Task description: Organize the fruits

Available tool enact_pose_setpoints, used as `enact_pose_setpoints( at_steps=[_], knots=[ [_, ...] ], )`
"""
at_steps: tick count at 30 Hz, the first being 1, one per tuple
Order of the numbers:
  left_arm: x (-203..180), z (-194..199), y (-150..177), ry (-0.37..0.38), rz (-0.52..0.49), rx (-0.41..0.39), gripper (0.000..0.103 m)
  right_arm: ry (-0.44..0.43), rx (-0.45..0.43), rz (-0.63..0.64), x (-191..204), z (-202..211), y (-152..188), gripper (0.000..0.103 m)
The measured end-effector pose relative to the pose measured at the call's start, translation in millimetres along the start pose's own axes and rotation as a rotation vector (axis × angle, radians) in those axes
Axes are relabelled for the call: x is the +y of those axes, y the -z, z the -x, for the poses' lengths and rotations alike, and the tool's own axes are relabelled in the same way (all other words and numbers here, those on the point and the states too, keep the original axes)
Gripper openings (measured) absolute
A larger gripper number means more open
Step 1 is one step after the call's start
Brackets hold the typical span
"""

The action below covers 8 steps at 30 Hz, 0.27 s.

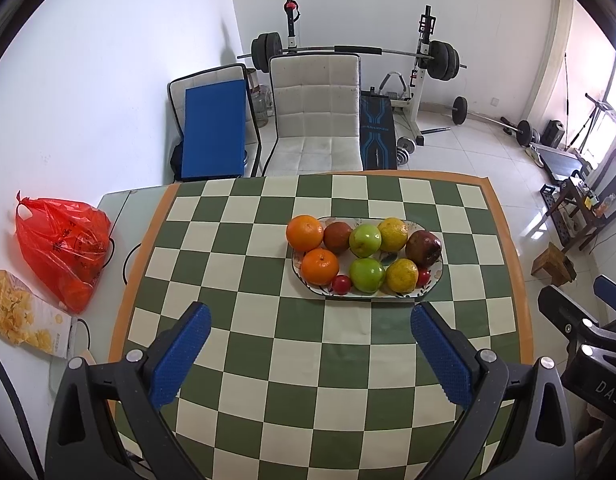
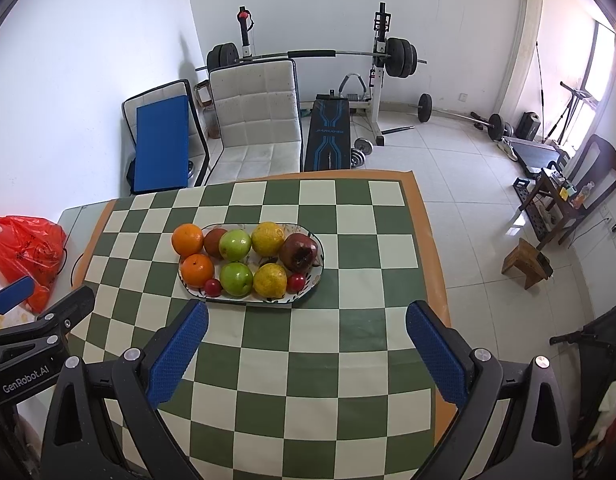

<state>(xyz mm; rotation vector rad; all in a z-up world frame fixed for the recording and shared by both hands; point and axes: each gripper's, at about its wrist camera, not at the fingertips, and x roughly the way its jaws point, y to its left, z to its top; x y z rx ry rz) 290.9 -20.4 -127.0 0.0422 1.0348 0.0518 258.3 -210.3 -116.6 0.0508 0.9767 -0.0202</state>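
Blue-padded and spread wide, the left gripper (image 1: 309, 354) and right gripper (image 2: 308, 350) both hang above the checked cloth (image 1: 268, 360) with nothing between their jaws. The plate (image 1: 437, 276) lies toward 12 o'clock from each, well apart from the pads.

By the look of it the fruit is already sorted, so the step in hand is probably a last check or a first reach. If one piece needs shifting, come down from above with jaws across its widest part, close gently, and lift straight up so its neighbours do not roll. The small red ones would slip easily; take them last, one at a time.

On the plate the fruit sits in two rows, paired by kind: two oranges (image 1: 304, 233) at 9 o'clock, two green apples (image 1: 365, 240) in the middle, two yellow citrus (image 1: 393, 234) just beside them, and a dark pomegranate (image 1: 423, 247) at 3 o'clock. A brownish fruit (image 1: 337, 237) sits between orange and apple. Two cherry tomatoes (image 1: 341, 284) rest on the near rim. All pieces touch their neighbours.
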Motion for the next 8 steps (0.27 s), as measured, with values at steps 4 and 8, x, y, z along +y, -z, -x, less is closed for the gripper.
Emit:
enact_pose_setpoints(
  at_steps=[4, 8],
  knots=[
    [1.0, -0.4, 1.6, 0.002, 0.003, -0.001, 0.102, 0.0, 0.001, 0.003, -0.2, -0.8, 0.0, 0.101],
    [-2.0, 3.6, -0.5, 0.007, 0.001, -0.006, 0.102, -0.001, 0.003, 0.002, -0.5, -0.3, 0.1, 0.101]
  ],
)
